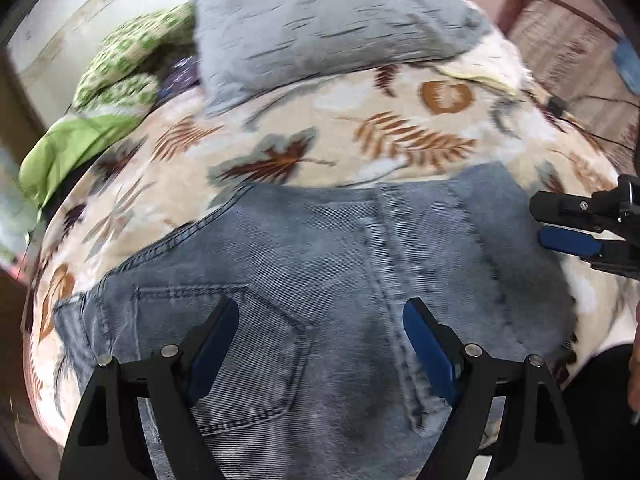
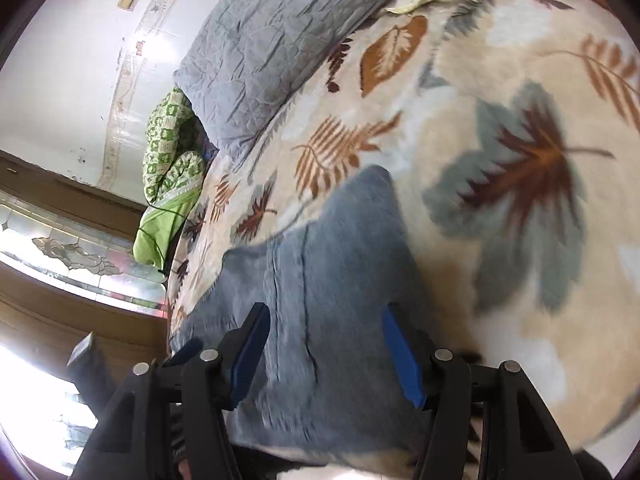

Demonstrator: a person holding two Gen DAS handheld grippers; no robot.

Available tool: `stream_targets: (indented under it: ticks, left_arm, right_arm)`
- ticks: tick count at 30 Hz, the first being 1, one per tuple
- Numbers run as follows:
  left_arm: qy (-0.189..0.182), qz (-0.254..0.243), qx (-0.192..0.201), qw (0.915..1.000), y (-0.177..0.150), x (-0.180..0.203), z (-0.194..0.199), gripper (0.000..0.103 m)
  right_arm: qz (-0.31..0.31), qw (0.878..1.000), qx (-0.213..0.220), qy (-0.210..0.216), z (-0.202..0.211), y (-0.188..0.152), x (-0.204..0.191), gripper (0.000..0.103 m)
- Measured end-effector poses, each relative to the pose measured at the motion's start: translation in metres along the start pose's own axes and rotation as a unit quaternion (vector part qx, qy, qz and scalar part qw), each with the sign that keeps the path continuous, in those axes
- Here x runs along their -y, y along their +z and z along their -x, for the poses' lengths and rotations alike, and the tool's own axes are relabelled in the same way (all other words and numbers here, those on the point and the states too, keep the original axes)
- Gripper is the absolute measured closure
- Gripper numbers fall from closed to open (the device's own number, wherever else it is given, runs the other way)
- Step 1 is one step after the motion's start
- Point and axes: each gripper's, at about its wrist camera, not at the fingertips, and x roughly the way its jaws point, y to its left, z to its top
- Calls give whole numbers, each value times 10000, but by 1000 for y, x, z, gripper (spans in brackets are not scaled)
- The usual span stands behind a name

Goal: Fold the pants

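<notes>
My left gripper [image 1: 320, 320] hangs wide over the back pocket of the pants [image 1: 312, 272], spread on the leaf-print blanket [image 1: 360, 120], while my right gripper [image 2: 324, 332], empty, narrows above their edge, presumably to pinch it.

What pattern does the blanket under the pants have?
Brown, orange and grey-green leaves on cream blanket, clearest in the right wrist view.

Faded blue pants [image 1: 320, 280]; leaf-printed cream blanket [image 1: 340, 128]

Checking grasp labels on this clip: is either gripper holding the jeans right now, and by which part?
Nothing is held. The left gripper hangs open over the jeans. The right gripper has denim between its open fingers; whether they touch it cannot be told.
</notes>
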Motion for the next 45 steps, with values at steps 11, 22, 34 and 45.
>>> stream_targets:
  ticks: [11,22,34,45]
  left_arm:
    - [142,374,-593,9974,-16,-11,-43,2]
    - [-164,271,-644,9974,-20,-17,-45,0]
    - [495,723,-422,9953,-37,-75,-6,0]
    - [834,1230,-715,9863,-73,-105,-20,0]
  right_arm:
    - [-252,9995,-178,-6,-27,-2,20,40]
    - [16,9997,-116,-213,-13,-17,9,40]
    - [626,9980,6,15,5,-37,-26,40]
    - [903,9941,-492,-344,-39,-51,-33,37]
